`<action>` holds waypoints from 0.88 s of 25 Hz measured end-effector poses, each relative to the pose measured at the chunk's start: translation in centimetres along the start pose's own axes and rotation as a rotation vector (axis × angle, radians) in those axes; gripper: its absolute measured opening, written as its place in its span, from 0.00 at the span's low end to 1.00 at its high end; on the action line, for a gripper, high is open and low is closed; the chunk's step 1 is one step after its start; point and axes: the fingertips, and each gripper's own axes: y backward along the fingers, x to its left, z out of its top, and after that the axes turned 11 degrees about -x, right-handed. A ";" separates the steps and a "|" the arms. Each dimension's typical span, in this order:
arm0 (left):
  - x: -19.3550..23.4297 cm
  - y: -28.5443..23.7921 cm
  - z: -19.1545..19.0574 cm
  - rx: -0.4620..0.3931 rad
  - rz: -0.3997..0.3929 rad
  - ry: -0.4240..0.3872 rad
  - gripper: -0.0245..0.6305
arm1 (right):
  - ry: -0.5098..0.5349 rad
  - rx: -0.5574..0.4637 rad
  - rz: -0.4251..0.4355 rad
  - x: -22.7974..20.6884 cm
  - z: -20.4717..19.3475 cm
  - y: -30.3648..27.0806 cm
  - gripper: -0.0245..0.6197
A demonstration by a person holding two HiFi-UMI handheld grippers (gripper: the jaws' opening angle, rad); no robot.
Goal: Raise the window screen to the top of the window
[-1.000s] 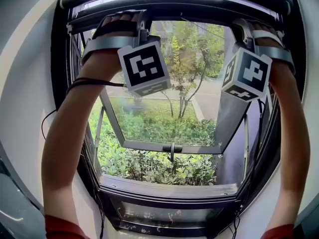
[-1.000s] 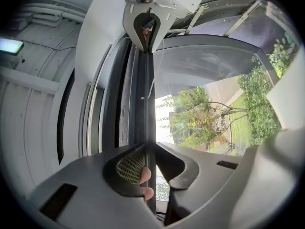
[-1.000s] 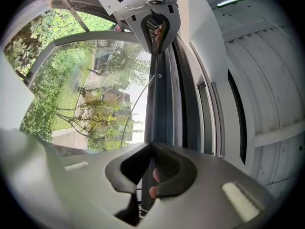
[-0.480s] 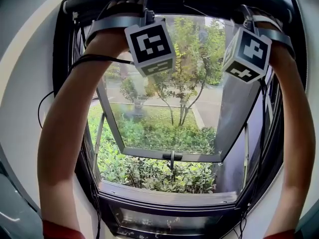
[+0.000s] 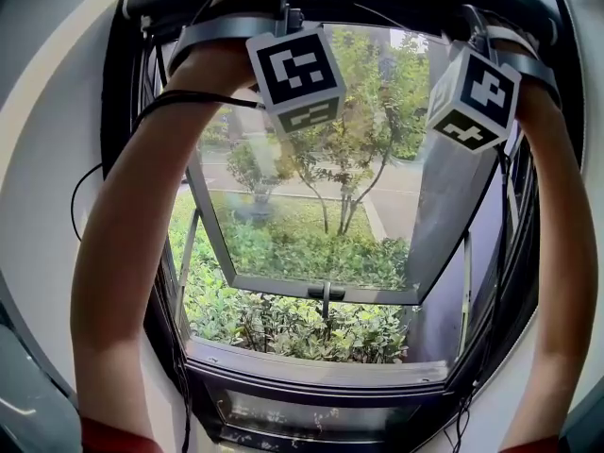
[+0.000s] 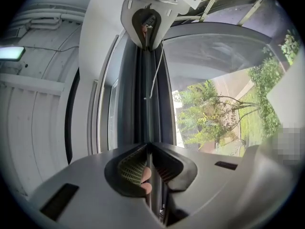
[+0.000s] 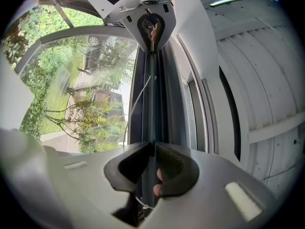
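The dark slim bottom rail of the window screen (image 5: 377, 6) lies across the very top of the window opening, where the head view shows it merging with the dark upper frame. Both grippers reach up to it, well apart along its length.

In the left gripper view the rail (image 6: 145, 99) runs straight away from the fingertips of the left gripper (image 6: 148, 146). Its grey fingers (image 6: 90, 171) have just been closing and now stand narrow, pinched on the rail's thin edge. The right gripper (image 7: 153, 146) has the same rail (image 7: 152, 99) running out from its tips. Its fingers (image 7: 209, 175) have just been easing apart, yet the gap is slim and the rail's edge fills it, the pads against its sides.

Behind each pair of fingers, bare fingertips of the person (image 6: 146, 176) show in the hollow. Each gripper's black-and-white marker cube (image 5: 297, 75) hangs below the fingers, and bare forearms (image 5: 132, 253) slope down from there to red sleeves (image 5: 113, 437). A thin black cable (image 5: 175, 102) crosses the left forearm.

Beyond and below the fingers an outward-tilted glass window pane in a grey frame (image 5: 326, 291) stands open over green shrubs and small trees (image 5: 311, 324). To the outer side of the left fingers lies a pale ribbed ceiling with a lit lamp (image 6: 12, 53)
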 end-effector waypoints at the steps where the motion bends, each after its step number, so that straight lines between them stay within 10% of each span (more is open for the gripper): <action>1: 0.0 0.0 0.0 -0.002 0.009 0.006 0.09 | -0.010 -0.009 -0.001 0.0 0.1 0.1 0.14; 22: -3.0 7.2 0.7 -0.093 0.046 0.325 0.21 | -0.322 -0.123 -0.125 1.4 0.2 7.5 0.23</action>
